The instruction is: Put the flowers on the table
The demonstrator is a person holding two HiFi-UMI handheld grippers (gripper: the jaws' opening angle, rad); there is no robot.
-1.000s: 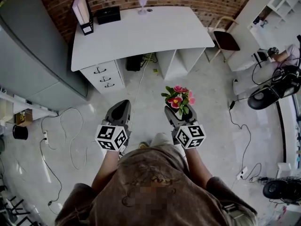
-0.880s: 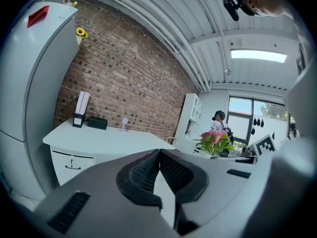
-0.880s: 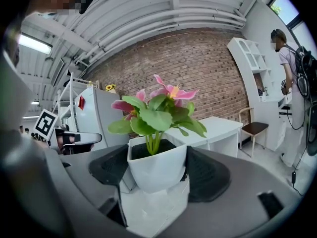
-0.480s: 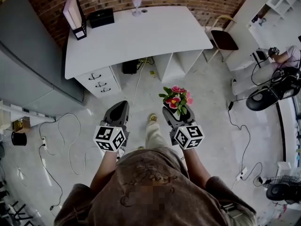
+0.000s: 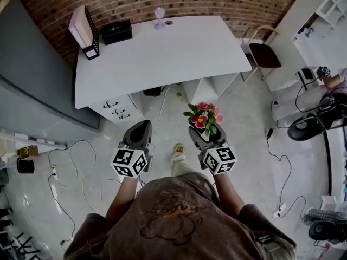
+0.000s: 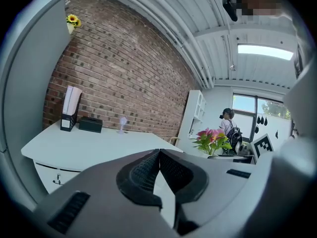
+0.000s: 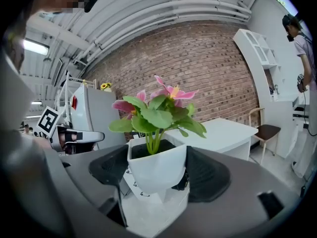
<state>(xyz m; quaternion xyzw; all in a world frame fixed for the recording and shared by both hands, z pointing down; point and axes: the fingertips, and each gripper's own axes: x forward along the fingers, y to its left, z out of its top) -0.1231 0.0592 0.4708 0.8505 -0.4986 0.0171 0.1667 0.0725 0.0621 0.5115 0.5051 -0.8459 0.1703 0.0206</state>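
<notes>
Pink flowers [image 5: 204, 116] with green leaves stand in a small white pot [image 7: 157, 168]. My right gripper [image 5: 205, 136] is shut on that pot and carries it upright above the floor, a short way in front of the white table [image 5: 162, 53]. In the right gripper view the flowers [image 7: 158, 108] rise between the jaws, with the table [image 7: 223, 133] behind them. My left gripper [image 5: 139, 135] hangs level with the right one, shut with nothing in it; its jaws meet in the left gripper view [image 6: 159, 168].
On the table's far edge stand a file holder [image 5: 84, 31], a black box [image 5: 117, 31] and a small glass [image 5: 159, 16]. A drawer unit [image 5: 118, 108] sits under the table's left end. A chair [image 5: 262, 53] stands at the right. Cables [image 5: 70, 161] lie on the floor.
I have stepped closer to the table, which now looks larger and nearer. Both grippers keep their hold and spacing, and the flowers stay upright in the right one.
</notes>
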